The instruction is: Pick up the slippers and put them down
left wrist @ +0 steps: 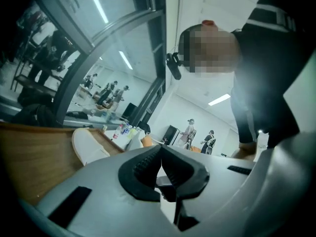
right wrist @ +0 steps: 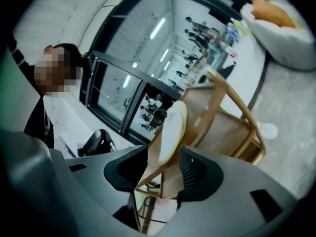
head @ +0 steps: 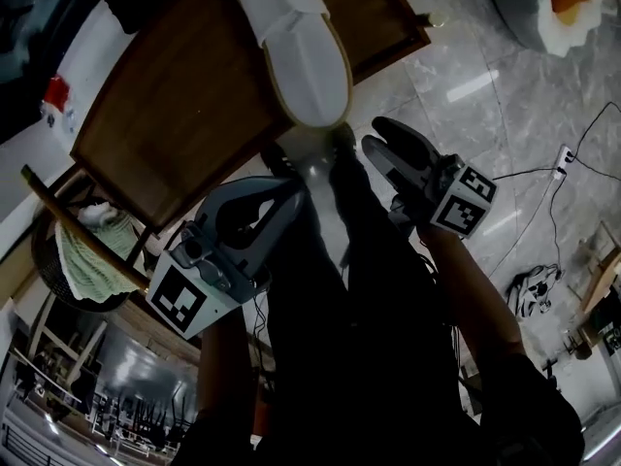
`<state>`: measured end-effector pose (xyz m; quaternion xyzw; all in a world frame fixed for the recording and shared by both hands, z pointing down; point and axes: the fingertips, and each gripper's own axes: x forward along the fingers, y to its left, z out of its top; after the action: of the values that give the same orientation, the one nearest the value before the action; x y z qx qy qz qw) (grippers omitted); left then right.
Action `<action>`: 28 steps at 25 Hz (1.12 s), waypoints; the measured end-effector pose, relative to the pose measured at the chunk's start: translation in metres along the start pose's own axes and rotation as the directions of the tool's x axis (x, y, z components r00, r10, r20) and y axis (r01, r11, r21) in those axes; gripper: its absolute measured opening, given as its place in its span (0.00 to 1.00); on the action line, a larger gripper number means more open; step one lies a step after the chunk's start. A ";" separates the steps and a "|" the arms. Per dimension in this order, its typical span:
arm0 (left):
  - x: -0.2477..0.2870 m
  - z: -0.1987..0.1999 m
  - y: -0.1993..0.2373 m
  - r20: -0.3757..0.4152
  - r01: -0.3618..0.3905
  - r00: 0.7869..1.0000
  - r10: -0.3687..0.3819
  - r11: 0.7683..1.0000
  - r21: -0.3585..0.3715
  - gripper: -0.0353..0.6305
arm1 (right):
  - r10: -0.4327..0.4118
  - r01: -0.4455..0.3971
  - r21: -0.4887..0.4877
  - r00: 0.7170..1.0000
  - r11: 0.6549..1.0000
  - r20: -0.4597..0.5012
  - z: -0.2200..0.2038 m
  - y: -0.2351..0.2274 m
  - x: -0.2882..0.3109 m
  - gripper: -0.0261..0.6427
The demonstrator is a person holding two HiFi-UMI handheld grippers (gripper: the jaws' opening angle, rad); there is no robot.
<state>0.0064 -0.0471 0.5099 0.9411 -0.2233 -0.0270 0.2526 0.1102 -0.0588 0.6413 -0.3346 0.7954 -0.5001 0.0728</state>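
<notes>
One white slipper [head: 296,47] lies on a brown wooden table [head: 175,105], its toe near the table's front edge. My left gripper [head: 309,168] points at that edge just below the toe; in the left gripper view its jaws [left wrist: 160,149] are shut with nothing between them, and the slipper [left wrist: 89,146] rests on the table top [left wrist: 29,157] to the left. My right gripper [head: 371,136] is held to the right of the toe, apart from it. Its jaws [right wrist: 163,169] stand open and hold nothing, with the slipper [right wrist: 173,132] ahead of them.
A wicker basket with a green cloth [head: 92,260] sits under the table's left side. On the marble floor lie a power strip with its cable [head: 566,153] and a small bag [head: 532,289]. A white and orange cushion [head: 563,8] is at the far right.
</notes>
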 end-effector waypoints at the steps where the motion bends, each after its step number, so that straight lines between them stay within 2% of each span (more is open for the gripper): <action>1: 0.001 0.012 -0.008 0.009 0.000 1.000 0.000 1.000 0.021 0.07 | 0.021 -0.020 -0.088 1.000 0.996 0.009 0.015 0.014 -0.011 0.30; 3: 0.002 0.038 -0.023 0.031 -0.003 1.000 0.000 0.997 0.077 0.07 | 0.116 -0.108 -0.274 0.993 0.956 0.013 0.047 0.054 -0.024 0.29; 4: 0.001 0.051 -0.031 0.039 -0.008 0.999 0.004 0.994 0.108 0.07 | 0.171 -0.158 -0.367 0.985 0.917 0.003 0.062 0.079 -0.028 0.21; 5: 0.000 0.064 -0.041 0.047 -0.017 0.999 0.011 0.990 0.137 0.07 | 0.216 -0.200 -0.454 0.976 0.868 -0.016 0.077 0.106 -0.031 0.14; 7: -0.004 0.090 -0.065 0.068 -0.043 0.997 0.031 0.983 0.179 0.07 | 0.275 -0.258 -0.594 0.959 0.762 -0.064 0.103 0.161 -0.040 0.11; 10: -0.014 0.124 -0.111 0.093 -0.074 0.994 0.054 0.972 0.224 0.07 | 0.331 -0.314 -0.716 0.936 0.624 -0.122 0.126 0.239 -0.060 0.09; 13: -0.027 0.154 -0.145 0.100 -0.102 0.992 0.076 0.953 0.286 0.07 | 0.386 -0.376 -0.780 0.903 0.501 -0.188 0.137 0.306 -0.068 0.08; 15: -0.040 0.173 -0.161 0.111 -0.119 0.990 0.089 0.944 0.308 0.07 | 0.421 -0.406 -0.799 0.881 0.444 -0.214 0.138 0.347 -0.072 0.08; 16: -0.048 0.177 -0.170 0.106 -0.123 0.990 0.094 0.940 0.318 0.07 | 0.434 -0.415 -0.798 0.874 0.437 -0.218 0.134 0.364 -0.076 0.08; 17: -0.056 0.180 -0.179 0.100 -0.126 0.990 0.098 0.935 0.332 0.07 | 0.444 -0.423 -0.790 0.870 0.444 -0.216 0.128 0.379 -0.083 0.08; 21: -0.090 0.187 -0.220 0.136 -0.127 0.988 0.078 0.904 0.409 0.07 | 0.472 -0.437 -0.748 0.861 0.500 -0.188 0.095 0.416 -0.121 0.08; 26: -0.143 0.166 -0.291 0.153 -0.110 0.987 0.041 0.872 0.477 0.07 | 0.439 -0.389 -0.749 0.887 0.537 -0.146 0.022 0.433 -0.152 0.08; 28: -0.168 0.148 -0.324 0.163 -0.097 0.986 0.022 0.877 0.471 0.07 | 0.433 -0.384 -0.732 0.891 0.562 -0.135 -0.012 0.438 -0.160 0.08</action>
<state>-0.0374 0.2074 0.2131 0.9621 -0.2704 -0.0353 -0.0038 0.0263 0.1680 0.2423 -0.1563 0.9811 -0.0915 0.0676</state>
